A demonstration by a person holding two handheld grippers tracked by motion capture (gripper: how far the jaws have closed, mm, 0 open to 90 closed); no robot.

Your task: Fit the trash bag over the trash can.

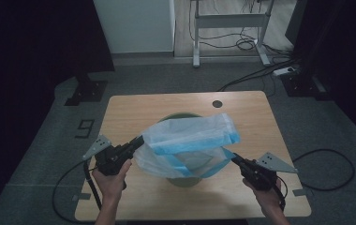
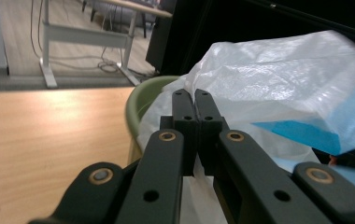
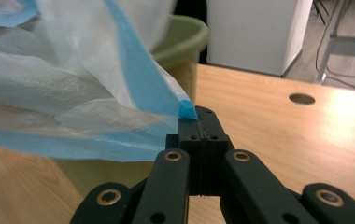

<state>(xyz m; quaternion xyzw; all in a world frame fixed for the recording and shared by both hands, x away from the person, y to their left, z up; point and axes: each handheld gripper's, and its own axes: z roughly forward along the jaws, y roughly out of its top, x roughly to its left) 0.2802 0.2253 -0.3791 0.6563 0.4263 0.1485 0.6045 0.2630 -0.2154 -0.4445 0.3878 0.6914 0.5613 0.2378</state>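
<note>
A white plastic bag with a blue band (image 1: 190,136) is stretched over a green bin (image 1: 184,180) in the middle of the table. My left gripper (image 1: 138,140) is shut on the bag's left edge, its jaws pressed together on white film (image 2: 192,100). My right gripper (image 1: 234,158) is shut on the bag's blue corner (image 3: 187,111). The green bin's rim (image 2: 140,95) shows beside the left jaws, and its rim (image 3: 180,39) rises behind the bag in the right gripper view. The bag hides most of the bin.
The wooden table (image 1: 120,110) has a round cable hole (image 1: 217,103) at its far side. Beyond it stand a desk frame (image 1: 230,21), floor cables (image 1: 260,70) and a white cabinet (image 1: 134,23). A cable (image 1: 68,180) trails left off the table.
</note>
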